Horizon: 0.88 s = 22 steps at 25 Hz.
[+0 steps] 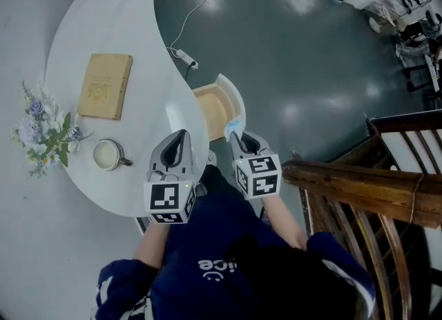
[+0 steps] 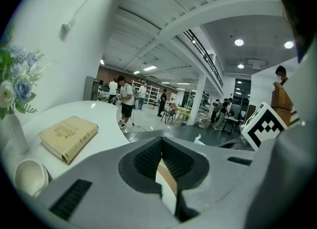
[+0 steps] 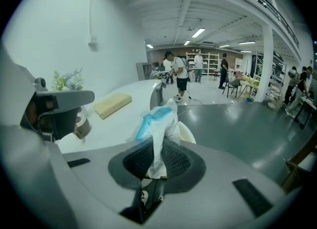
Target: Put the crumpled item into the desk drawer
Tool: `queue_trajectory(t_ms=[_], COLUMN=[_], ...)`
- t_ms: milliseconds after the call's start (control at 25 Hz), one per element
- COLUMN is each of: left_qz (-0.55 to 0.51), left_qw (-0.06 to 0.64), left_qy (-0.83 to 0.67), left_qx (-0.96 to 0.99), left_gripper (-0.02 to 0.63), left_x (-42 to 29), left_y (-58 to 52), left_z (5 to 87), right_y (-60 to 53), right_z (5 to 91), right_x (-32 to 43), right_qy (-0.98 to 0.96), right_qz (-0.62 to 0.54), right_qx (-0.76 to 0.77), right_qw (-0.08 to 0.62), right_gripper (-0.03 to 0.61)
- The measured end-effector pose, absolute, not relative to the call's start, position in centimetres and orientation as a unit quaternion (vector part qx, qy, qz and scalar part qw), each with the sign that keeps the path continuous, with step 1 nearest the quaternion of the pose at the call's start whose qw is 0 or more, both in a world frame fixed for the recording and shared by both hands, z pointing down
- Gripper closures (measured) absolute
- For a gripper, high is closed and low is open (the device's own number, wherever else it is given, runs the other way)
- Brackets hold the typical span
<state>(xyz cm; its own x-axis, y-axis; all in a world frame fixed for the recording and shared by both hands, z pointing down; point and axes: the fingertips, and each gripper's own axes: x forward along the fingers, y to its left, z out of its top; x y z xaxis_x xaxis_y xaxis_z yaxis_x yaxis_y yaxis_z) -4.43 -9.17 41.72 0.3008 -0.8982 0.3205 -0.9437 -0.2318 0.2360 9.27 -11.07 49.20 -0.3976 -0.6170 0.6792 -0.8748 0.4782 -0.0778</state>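
- Desk drawer (image 1: 235, 99), open at bench (image 1: 124, 28) edge: bare wood inside.
- Crumpled item (image 3: 156, 121), white-blue: gripped by right gripper (image 3: 157, 155) fingers, over the drawer's near edge.
- Left gripper (image 2: 161, 149): fingers closed, empty.

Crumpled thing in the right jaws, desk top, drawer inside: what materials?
Crumpled item: thin white film with a blue patch, probably a plastic wrapper, possibly tissue; it creases sharply and looks slightly translucent.
Desk: glossy white, lacquer or laminate by the look; its top shows light reflections.
Drawer: tan and matte inside, probably wood or wood-look board; the front is white like the desk.
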Motion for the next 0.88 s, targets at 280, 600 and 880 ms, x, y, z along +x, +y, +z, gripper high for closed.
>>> queue_trajectory(t_ms=[280,600,880], left_qz=[0.075,0.076,0.085], left_qw=[0.212,0.222,0.224], left_qy=[-0.609,-0.622,-0.627], left_qx=[0.761,0.747,0.741], left_gripper=[0.609,0.61,0.609], left_x=[-4.9,-4.6,-4.6], left_y=[-9.5,-10.8,-11.2], left_z=[42.7,43.2,43.4], right_y=[-13.9,-16.9,-18.6], right_z=[51.6,54.2,56.7], right_x=[9.2,8.9,8.1], right_qy=[-0.809,-0.813,-0.812], right_qz=[0.231,0.232,0.254], right_qx=[0.438,0.408,0.383], right_qw=[0.318,0.347,0.359], right_gripper=[0.525,0.525,0.525])
